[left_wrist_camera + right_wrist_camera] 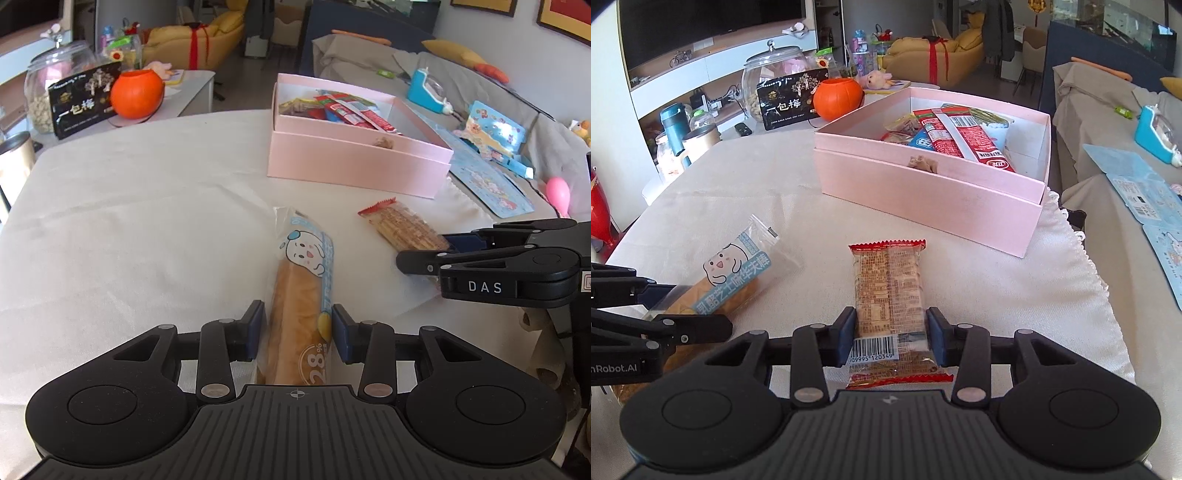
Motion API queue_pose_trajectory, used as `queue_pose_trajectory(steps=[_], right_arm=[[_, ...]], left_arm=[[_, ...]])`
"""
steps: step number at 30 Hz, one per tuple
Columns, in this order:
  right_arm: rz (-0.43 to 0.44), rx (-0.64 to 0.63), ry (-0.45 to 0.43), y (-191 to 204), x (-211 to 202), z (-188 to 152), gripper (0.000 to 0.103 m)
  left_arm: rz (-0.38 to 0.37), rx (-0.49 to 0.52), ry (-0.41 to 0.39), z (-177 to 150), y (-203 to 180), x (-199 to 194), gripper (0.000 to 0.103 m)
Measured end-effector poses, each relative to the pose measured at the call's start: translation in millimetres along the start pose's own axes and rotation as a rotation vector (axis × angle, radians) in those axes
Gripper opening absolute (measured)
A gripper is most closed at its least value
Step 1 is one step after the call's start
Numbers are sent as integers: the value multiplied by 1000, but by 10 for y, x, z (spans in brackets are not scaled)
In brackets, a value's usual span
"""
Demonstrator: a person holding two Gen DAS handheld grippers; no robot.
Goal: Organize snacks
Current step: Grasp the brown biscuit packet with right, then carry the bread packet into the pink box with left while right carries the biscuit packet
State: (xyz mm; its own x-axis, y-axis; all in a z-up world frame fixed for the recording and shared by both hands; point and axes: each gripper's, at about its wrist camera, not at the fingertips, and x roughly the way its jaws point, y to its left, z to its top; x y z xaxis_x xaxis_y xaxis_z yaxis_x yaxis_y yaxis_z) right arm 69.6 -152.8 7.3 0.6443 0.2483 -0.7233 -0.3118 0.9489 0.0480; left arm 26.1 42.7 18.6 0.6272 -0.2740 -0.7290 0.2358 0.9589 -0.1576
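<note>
A long bread snack in a clear wrapper with a white cartoon face [301,280] lies on the white tablecloth. My left gripper [298,334] is shut on its near end. A red-edged cracker pack [888,295] lies to its right, and my right gripper [891,338] is shut on its near half. In the left wrist view the cracker pack [404,227] and the right gripper [424,254] sit at the right. In the right wrist view the bread snack [735,277] and the left gripper [690,314] are at the left. A pink open box [354,162] [923,195] with several snack packs stands beyond.
An orange pumpkin pot [136,94], a black gift box [83,99] and a glass jar [48,85] stand on a side table at the back left. A grey sofa [480,110] with blue toys and booklets runs along the right. The tablecloth edge [1100,280] hangs at the right.
</note>
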Motion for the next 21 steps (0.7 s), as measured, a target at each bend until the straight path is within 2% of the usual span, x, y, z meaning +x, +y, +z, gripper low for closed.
queue_pose_trajectory(steps=[3,5,6,9,11,14,17,21], right_arm=[[26,3,12,10,24,25,54],[44,6,17,26,41,36,67],[41,3,16,40,50,34,69],[-3,-34,11,146,93,23,77],[-39,-35,4,174,122,20,88],[-17,-4,9,76,145,25,93],[8,-33,18,15,126,17,93],[16,-60,34,17,132,44,93]], left_arm=[[4,21,-13,-36,-30,-8,43],[9,51,-25,-71,-55,-19,43],[11,62,-31,-91,-62,-25,43],[12,80,-50,-140,-77,-41,43],[8,73,-58,-164,-62,-58,43],[2,37,-57,-164,-1,-88,40],[-8,0,-63,-195,71,-123,39],[-5,1,-72,-223,61,-141,39]])
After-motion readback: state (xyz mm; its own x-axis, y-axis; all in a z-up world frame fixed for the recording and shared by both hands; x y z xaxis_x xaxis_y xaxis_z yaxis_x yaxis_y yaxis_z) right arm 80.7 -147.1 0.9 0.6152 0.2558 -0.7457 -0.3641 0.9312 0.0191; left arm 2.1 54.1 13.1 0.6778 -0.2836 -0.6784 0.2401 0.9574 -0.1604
